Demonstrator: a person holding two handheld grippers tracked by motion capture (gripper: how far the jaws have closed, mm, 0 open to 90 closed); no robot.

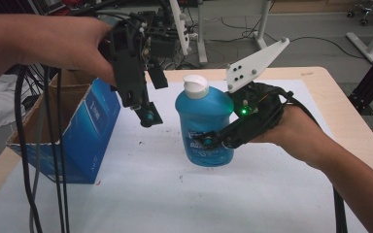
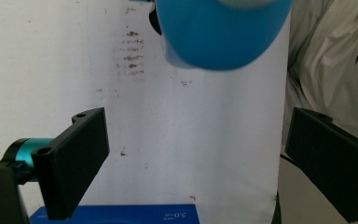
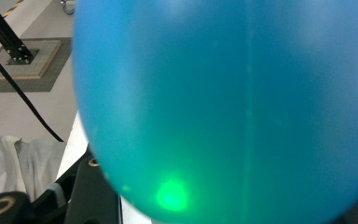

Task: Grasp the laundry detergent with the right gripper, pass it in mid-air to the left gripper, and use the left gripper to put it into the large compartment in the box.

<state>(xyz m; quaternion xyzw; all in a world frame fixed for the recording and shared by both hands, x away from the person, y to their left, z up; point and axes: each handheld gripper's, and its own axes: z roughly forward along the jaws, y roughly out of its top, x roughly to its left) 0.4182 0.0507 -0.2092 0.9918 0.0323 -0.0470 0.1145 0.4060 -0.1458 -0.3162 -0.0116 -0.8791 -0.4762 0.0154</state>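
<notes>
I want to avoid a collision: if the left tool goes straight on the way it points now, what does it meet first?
Probably the white table cover. The left tool stands open, pointing down at bare cover; the blue bottle lies further along at the frame's top, though depth is unclear.

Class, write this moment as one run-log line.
right gripper: shut on blue bottle, lifted | left gripper: open, empty | blue box: on table

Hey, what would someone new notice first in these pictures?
A translucent blue plastic bottle with a white cap stands out at the centre of the white-covered table, gripped by the right tongs. To its left hang the open left tongs, beside an open blue cardboard box.
</notes>
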